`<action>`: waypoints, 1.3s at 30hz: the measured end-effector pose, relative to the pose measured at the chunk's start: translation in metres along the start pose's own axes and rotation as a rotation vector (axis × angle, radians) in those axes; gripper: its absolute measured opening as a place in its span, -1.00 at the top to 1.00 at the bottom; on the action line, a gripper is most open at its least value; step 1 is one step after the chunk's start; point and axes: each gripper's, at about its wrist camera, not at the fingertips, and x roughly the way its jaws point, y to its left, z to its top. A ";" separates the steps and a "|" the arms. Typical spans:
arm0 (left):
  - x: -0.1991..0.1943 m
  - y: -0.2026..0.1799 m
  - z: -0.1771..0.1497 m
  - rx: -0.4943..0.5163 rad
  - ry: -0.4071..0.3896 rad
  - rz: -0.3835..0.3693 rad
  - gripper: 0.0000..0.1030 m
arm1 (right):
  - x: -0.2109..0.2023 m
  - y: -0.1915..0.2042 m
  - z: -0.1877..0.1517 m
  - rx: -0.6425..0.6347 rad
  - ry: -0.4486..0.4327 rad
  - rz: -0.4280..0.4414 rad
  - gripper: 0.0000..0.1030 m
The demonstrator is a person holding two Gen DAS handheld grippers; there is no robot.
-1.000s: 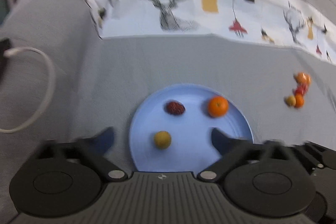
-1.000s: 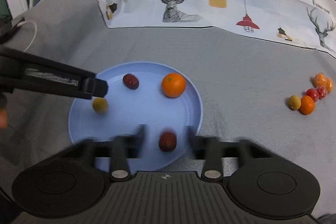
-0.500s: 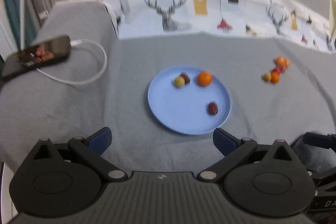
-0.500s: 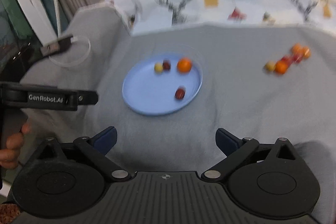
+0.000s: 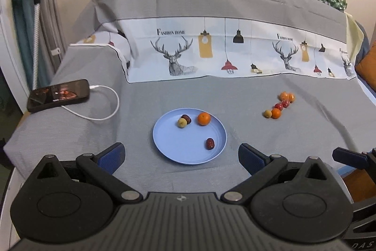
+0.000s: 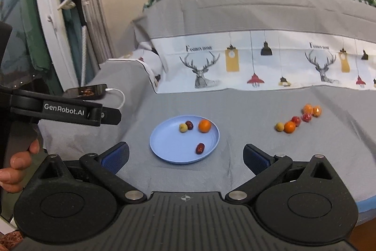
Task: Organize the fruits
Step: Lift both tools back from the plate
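Note:
A light blue plate [image 5: 164,149] [image 6: 164,142] lies on the grey cover. It holds an orange [image 5: 203,118] [image 6: 204,125], a yellow-green fruit [image 5: 182,122] touching a dark red date [image 5: 187,118], and a second date [image 5: 210,143] [image 6: 200,148] near the front rim. A cluster of small loose fruits [image 5: 279,105] [image 6: 298,119] sits to the right of the plate. My left gripper [image 5: 181,154] is open, back from the plate and above it. My right gripper [image 6: 185,153] hangs likewise; its jaws are opening, with nothing between them.
A phone [image 5: 58,95] on a white cable [image 5: 105,109] lies at the left. A printed deer cloth [image 5: 211,51] rises behind. A hand [image 6: 16,164] holds the left gripper's handle at the left of the right wrist view. The cover's edge drops off at the right.
Both grippers have drawn back and up from the plate. The right gripper's jaws spread wide, leaving a date near the front rim. The yellow-green fruit now lies beside the other date.

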 end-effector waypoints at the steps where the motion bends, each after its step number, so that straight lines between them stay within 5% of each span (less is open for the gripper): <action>1: -0.004 0.000 -0.001 -0.002 -0.005 0.003 -0.99 | -0.003 0.002 0.000 -0.007 -0.006 0.006 -0.99; 18: -0.033 0.002 -0.002 -0.002 -0.072 0.003 -0.99 | -0.030 0.017 -0.004 -0.050 -0.064 0.002 -0.99; 39: 0.020 -0.007 0.004 0.021 0.049 0.033 -0.99 | 0.019 -0.005 -0.011 0.045 0.072 0.030 -0.99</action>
